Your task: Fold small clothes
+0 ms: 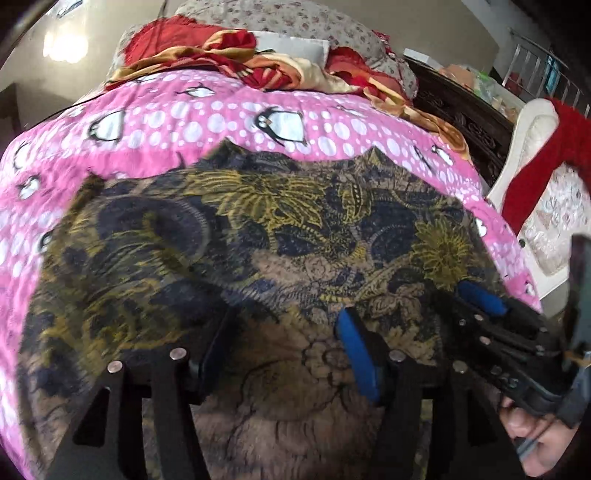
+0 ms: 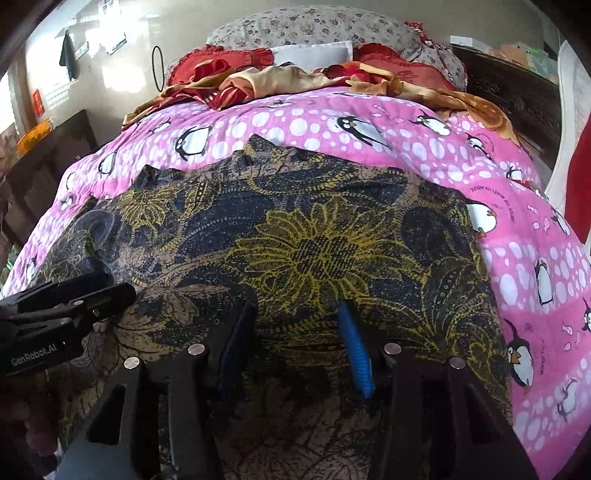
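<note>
One garment: dark batik-print cloth, navy and brown ground with yellow flowers. It lies spread across the near part of the bed, on the pink penguin bedsheet. Its far edge is jagged, with two small peaks, and stops well short of the bed's head end. Near edge runs under both cameras, out of sight. Right side sits just inside the bed's right edge.

Left tongs: jaws stand partly apart, nothing between the pads, cloth only beneath. Left view is blurred. Right tongs: likewise partly apart, hovering over the big yellow flower, gripping nothing. Whether any pad brushes the fabric, cannot tell. A hand shows under the right tool in the left view.

Risks, as judged: thin cloth on a soft, loose sheet, so a pinch could gather the bedsheet along with the garment and drag both. Uneven lift by the two tongs would skew the fold line. The jagged far edge may curl under and spoil the fold.

Count: one garment, two tongs, one bedsheet, one crumpled red-and-gold blanket at the head end, one floral pillow behind it.
</note>
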Demonstrator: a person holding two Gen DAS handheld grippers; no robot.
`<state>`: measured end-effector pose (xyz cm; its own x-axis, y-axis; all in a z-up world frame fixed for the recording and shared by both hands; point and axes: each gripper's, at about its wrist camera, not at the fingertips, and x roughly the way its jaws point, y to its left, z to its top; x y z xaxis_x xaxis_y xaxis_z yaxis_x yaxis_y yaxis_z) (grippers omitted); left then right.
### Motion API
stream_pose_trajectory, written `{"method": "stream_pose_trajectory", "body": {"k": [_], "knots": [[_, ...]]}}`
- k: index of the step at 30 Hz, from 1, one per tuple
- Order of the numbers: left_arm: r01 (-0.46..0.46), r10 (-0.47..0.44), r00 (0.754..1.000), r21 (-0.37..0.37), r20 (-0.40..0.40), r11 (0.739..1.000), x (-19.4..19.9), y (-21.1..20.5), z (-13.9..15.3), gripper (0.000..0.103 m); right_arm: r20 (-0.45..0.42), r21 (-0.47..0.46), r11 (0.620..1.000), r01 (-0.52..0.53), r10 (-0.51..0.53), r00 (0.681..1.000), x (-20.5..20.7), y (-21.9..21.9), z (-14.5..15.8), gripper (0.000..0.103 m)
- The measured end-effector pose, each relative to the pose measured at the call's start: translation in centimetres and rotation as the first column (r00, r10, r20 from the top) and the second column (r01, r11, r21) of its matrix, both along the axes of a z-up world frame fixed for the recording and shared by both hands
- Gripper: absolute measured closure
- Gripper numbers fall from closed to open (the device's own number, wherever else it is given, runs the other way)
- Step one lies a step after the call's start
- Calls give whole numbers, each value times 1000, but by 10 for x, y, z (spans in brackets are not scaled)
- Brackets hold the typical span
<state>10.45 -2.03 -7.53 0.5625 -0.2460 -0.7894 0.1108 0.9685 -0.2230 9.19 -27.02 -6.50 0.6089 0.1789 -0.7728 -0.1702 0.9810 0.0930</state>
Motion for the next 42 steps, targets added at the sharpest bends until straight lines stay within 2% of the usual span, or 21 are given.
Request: {"method": "stream_pose_trajectory", "body": {"k": [2,4,6,9,14,17,19,21,25,28,29,30,32,33,35,38,40,41,42], "knots": [[-21,22,1000,-28,19,999,-20,16,13,41,-8,19,1000,-1,1,1000,-2,-2,3,52],[-40,42,998,-35,51,999,-47,35,25,41,-13,-2,1000,9,-9,1000,-7,-3,12,53],[-57,60,996,-42,70,997,-76,55,33,38,29,-22,1000,20,-19,999,-18,-2,30,53],[-96,100,994,-77,53,992,-116,84,33,38,84,-38,999,-8,11,996,-21,9,48,53],[-139,150,988,-228,30,964,-172,111,18,38,83,-70,997,-40,45,995,1,35,45,53],[-192,198,980,-289,-12,938,-174,122,2,38,70,-59,994,-87,91,993,9,46,27,53],[-219,211,976,-328,-60,919,-168,129,-9,38,19,-72,995,-67,68,997,15,47,2,53],[-237,225,971,-372,-77,898,-163,136,-16,38,47,-48,997,-60,62,997,12,44,1,53],[-280,255,960,-493,-118,824,-150,150,-22,33,45,-56,996,-64,67,997,13,46,0,52],[-291,269,956,-541,-121,789,-145,152,-20,37,44,-68,996,-66,69,997,15,49,-1,51],[-264,249,963,-567,-106,780,-146,149,-17,40,45,-68,996,-66,69,997,15,50,-1,51],[-223,219,973,-568,-76,793,-145,143,-10,42,45,-66,996,-66,69,997,15,49,-1,51],[-213,239,971,-489,-10,846,-143,143,2,51,44,-59,996,-66,69,997,16,48,-1,51],[-236,266,964,-478,-5,846,-140,150,2,52,45,-57,996,-67,70,997,14,47,-1,51],[-301,317,947,-489,-54,819,-131,164,-6,53,45,-58,996,-67,70,997,13,47,-1,51],[-308,299,949,-515,-102,800,-126,166,-16,53,45,-57,996,-67,69,997,13,46,-1,51],[-310,289,949,-545,-126,779,-127,165,-23,53,45,-57,996,-67,69,997,13,47,-1,51],[-317,292,947,-554,-135,770,-127,165,-25,58,45,-58,996,-67,69,997,14,47,-1,51],[-326,299,944,-557,-142,764,-127,166,-27,70,45,-59,996,-67,69,997,14,47,-1,51]]}}
